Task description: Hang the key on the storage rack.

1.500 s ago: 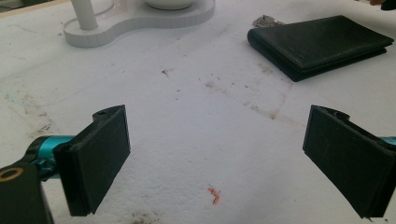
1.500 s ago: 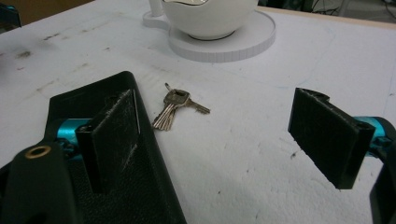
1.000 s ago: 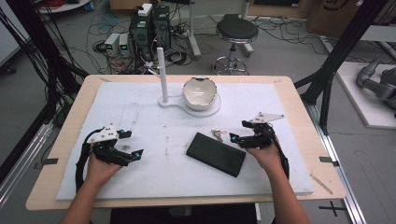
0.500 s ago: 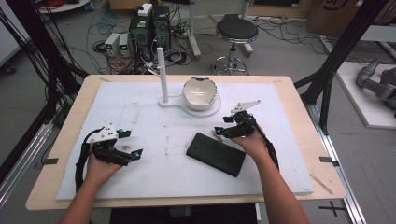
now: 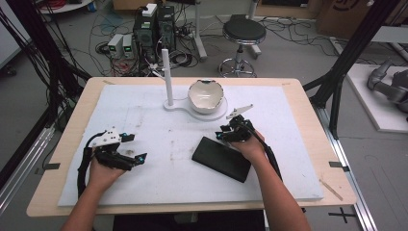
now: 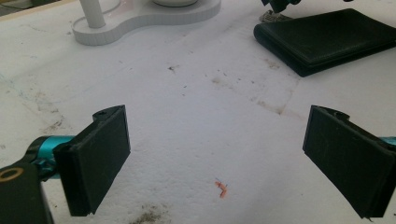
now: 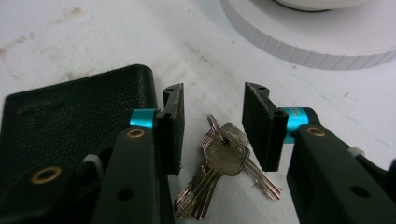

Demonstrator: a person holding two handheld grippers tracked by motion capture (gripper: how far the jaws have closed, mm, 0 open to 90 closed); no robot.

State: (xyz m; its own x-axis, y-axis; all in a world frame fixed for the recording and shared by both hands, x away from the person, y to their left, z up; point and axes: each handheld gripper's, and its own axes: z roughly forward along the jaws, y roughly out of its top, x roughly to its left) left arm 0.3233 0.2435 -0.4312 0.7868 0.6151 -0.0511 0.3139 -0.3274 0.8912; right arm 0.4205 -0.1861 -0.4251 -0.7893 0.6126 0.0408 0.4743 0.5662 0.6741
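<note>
A person sits at a table covered with a white mat (image 5: pixel 144 120), holding a gripper in each hand. The right gripper (image 7: pixel 212 128) is down on the mat over a bunch of keys (image 7: pixel 219 163), just beside the near corner of a black wallet (image 7: pixel 70 112). Its jaws have just been closing and now stand partly apart, one on each side of the keys. The key ring and key heads lie between the pads, closer to the right one, while the blades fan out toward the camera. The pads do not yet press on the keys, so the grasp looks begun but not finished; closing, lifting and setting the keys somewhere all seem left to do.

In the high view, the right gripper (image 5: pixel 230 132) sits between the wallet (image 5: pixel 222 158) and a white bowl (image 5: pixel 206 96) on a white stand (image 5: pixel 175 103) with an upright post.

The left gripper (image 6: pixel 217 154) rests apart at the person's left, jaws wide open over bare mat, holding nothing.
</note>
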